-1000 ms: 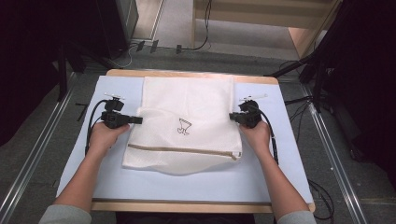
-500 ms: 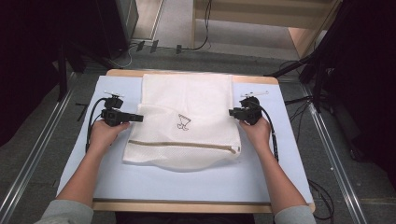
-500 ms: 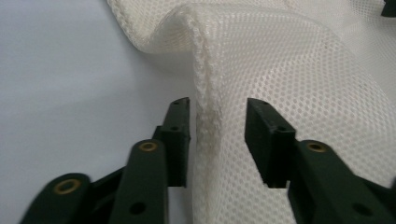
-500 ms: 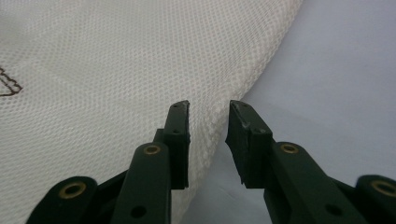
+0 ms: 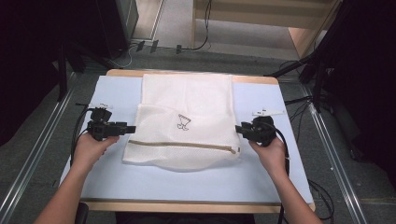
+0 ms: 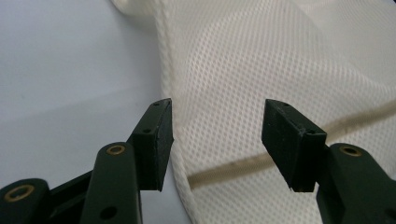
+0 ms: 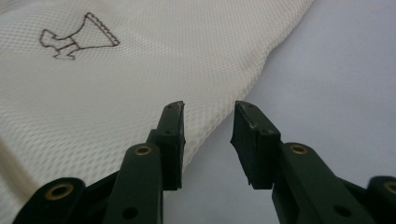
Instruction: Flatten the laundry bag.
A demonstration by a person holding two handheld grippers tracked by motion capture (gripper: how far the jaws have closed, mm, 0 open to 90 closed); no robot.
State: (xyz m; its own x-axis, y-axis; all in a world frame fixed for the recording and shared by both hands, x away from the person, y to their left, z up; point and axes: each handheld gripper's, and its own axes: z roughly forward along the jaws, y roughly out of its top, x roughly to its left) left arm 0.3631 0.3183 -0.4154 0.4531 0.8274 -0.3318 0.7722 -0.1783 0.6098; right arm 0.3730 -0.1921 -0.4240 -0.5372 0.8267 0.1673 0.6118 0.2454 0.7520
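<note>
High view had you at the wooden table (image 5: 191, 205) with its pale blue mat (image 5: 187, 182), and the cream mesh laundry bag with a tan zipper (image 5: 187, 135) lay flat in the middle of it, folded so the near half with the little brown printed emblem (image 5: 183, 122) sat over the far half. Your left gripper (image 5: 131, 128) stood just off the bag's left edge and your right gripper (image 5: 238, 129) just off its right edge, both level with the fold. Left gripper view showed your jaws parted wide, having just been opening, the bag's seamed edge (image 6: 180, 154) lying between and beyond them but no pad pressing on it. Right gripper view showed your jaws parted less far, also just opening, the bag's edge (image 7: 219, 121) running close past them, nothing held. By my reading you were at the release after a fold, letting the mesh settle. Your next move, if another fold was wanted, called for a fresh pinch on both side edges at matching height, so the slack mesh wouldn't skew or bunch.
</note>
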